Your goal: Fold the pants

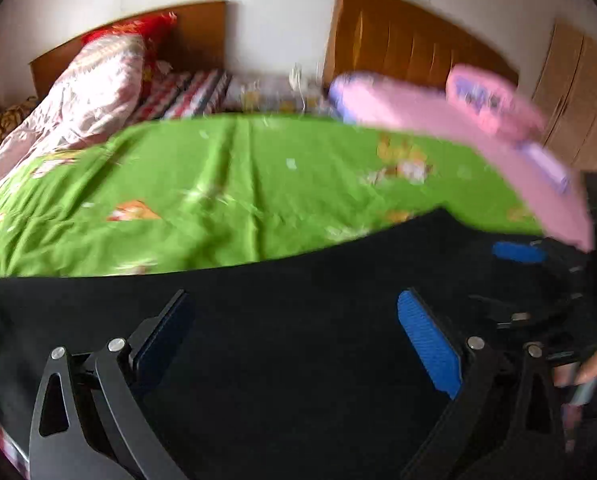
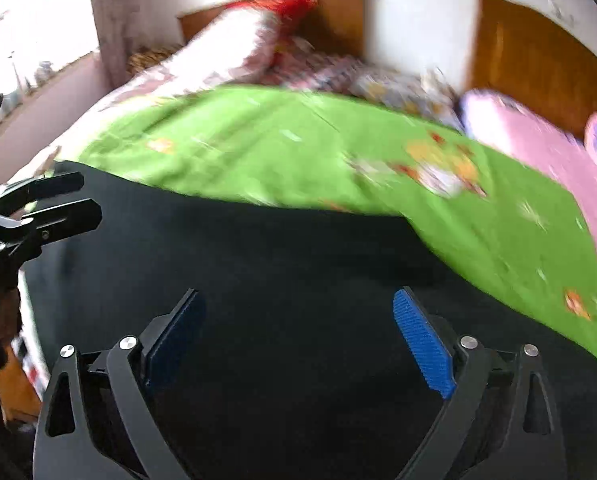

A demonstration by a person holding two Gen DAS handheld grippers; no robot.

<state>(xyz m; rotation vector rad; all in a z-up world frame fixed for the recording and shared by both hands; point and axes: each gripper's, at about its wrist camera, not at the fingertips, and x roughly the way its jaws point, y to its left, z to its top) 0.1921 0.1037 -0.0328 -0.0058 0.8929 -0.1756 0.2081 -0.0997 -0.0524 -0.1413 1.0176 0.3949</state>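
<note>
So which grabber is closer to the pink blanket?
Right, probably. In the left wrist view the right gripper sits beside the pink blanket at the bed's right side. The left gripper hovers open over the black pants, further left.

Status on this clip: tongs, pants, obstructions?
Left tongs open, empty, above the black pants. Right tongs open, empty, over the same pants. Pants spread on green sheet. Pink bedding nearby, apart from the pants.
</note>
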